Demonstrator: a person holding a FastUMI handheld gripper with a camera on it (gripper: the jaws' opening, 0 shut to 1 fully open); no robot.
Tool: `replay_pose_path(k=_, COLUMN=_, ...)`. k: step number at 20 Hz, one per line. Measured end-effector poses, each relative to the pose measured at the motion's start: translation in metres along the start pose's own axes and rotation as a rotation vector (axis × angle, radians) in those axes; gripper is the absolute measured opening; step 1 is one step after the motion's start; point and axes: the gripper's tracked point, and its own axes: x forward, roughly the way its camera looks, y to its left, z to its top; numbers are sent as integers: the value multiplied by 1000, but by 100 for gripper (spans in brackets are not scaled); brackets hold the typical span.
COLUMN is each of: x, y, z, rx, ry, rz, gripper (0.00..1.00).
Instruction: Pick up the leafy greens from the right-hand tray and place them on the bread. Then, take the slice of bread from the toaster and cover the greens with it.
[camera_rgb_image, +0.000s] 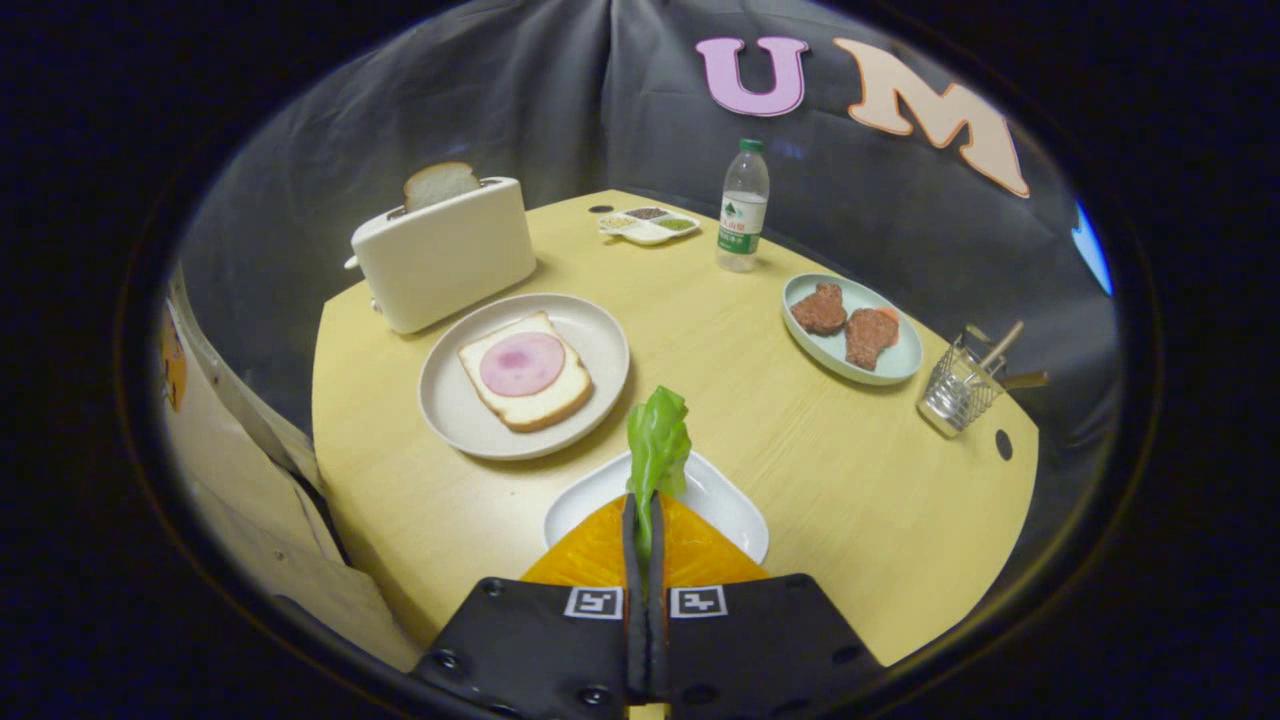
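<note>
My gripper (645, 515) is shut on the leafy greens (657, 443), which stick up from between the fingertips, above a white tray (725, 505). Beyond the fingers to the left, a round plate (455, 395) holds a slice of bread (545, 392) topped with a pink ham round (522, 363). Farther back on the left stands a white toaster (445, 255) with a second bread slice (440, 184) poking out of its slot.
A pale green oval plate (895, 365) with two brown meat patties lies to the right. A water bottle (743, 205) and a small condiment dish (648, 225) stand at the table's far side. A wire utensil holder (960, 388) sits near the right edge.
</note>
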Motion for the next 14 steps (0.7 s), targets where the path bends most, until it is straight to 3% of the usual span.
replay_pose_path(k=14, x=9, y=42, z=55, rx=-52, ry=-3, rz=-35, gripper=3)
